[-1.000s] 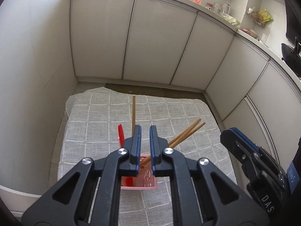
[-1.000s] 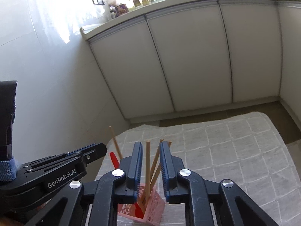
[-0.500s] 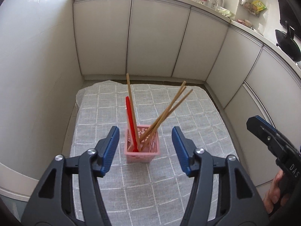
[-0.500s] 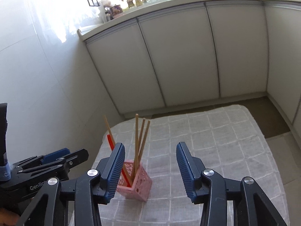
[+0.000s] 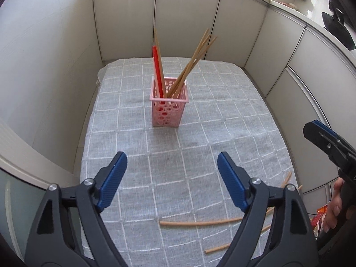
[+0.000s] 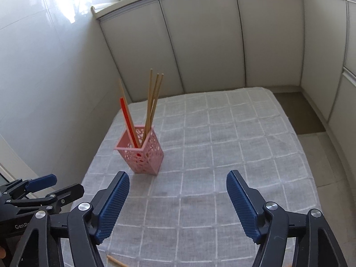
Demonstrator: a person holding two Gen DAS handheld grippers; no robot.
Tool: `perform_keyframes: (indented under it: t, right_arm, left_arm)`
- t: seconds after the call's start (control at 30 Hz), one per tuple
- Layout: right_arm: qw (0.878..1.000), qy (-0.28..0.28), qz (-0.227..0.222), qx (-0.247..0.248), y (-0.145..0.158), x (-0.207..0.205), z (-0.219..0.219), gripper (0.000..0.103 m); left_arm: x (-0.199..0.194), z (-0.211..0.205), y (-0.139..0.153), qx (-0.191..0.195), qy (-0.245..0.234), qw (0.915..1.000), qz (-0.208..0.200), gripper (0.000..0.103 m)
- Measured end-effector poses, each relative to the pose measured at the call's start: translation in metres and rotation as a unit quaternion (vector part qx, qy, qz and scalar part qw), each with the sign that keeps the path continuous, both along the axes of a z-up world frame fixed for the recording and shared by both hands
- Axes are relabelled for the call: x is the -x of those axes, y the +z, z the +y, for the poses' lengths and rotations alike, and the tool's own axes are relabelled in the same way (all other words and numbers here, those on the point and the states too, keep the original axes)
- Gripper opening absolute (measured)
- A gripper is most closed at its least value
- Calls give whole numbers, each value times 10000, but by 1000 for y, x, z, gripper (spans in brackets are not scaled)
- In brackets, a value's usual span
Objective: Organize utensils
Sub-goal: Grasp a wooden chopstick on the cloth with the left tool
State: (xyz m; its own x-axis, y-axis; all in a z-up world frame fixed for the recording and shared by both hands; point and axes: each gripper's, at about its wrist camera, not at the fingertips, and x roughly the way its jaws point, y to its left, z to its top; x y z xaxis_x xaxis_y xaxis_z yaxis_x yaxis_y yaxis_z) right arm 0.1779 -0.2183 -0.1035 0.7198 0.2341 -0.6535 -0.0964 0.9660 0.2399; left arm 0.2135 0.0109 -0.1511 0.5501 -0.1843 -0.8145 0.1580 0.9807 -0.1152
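Observation:
A pink perforated holder (image 5: 168,106) (image 6: 142,153) stands upright on the grey checked cloth (image 5: 200,133) (image 6: 222,138). Several wooden chopsticks (image 5: 192,65) (image 6: 153,102) and one red utensil (image 5: 158,71) (image 6: 129,120) lean inside it. More wooden chopsticks (image 5: 200,223) lie loose on the cloth at the near edge; one tip (image 6: 114,260) shows in the right wrist view. My left gripper (image 5: 171,162) hangs well back from the holder, jaws opening, nothing between them. My right gripper (image 6: 178,182) is likewise back from it, jaws opening and empty; it also shows from the side (image 5: 322,138).
White cabinet fronts (image 5: 187,17) (image 6: 200,44) wall in the table at the back and right, a pale tiled wall (image 6: 44,55) on the left. A black pan (image 5: 338,33) sits on the counter. A hand (image 5: 333,207) grips the right tool near an orange packet (image 5: 321,211).
Both grippers went from shut around the chopsticks in the holder to wide open, and both pulled back toward the near edge. The chopsticks stayed in the holder.

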Motion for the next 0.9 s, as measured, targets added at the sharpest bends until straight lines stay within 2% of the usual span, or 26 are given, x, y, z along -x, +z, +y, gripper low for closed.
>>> perform_keyframes:
  t: [0.13, 0.33, 0.43, 0.5, 0.67, 0.83, 0.9]
  right_arm:
    - [9999, 50, 127, 9, -12, 20, -2, 88]
    - [9993, -22, 355, 96, -35, 38, -7, 94]
    - [9978, -88, 642, 100, -52, 43, -13, 94]
    - [9948, -189, 976, 222, -62, 44, -16, 94]
    - [9890, -301, 1421, 262, -76, 50, -34, 94]
    - [9813, -635, 1810, 185, -90, 48, -60, 94]
    - [9778, -700, 1966, 174, -95, 46, -68, 94]
  left_arm:
    - [20, -2, -16, -22, -19, 9996, 274, 88]
    - [46, -6, -47, -97, -98, 9980, 624, 91]
    - [53, -7, -67, -87, -172, 9947, 1013, 91]
    - [55, -5, -78, 43, -187, 9911, 1320, 91]
    - [60, 8, -96, 412, 33, 9824, 1824, 91]
    - [58, 22, -107, 900, 404, 9727, 2102, 90]
    - [57, 21, -112, 979, 501, 9701, 2162, 88]
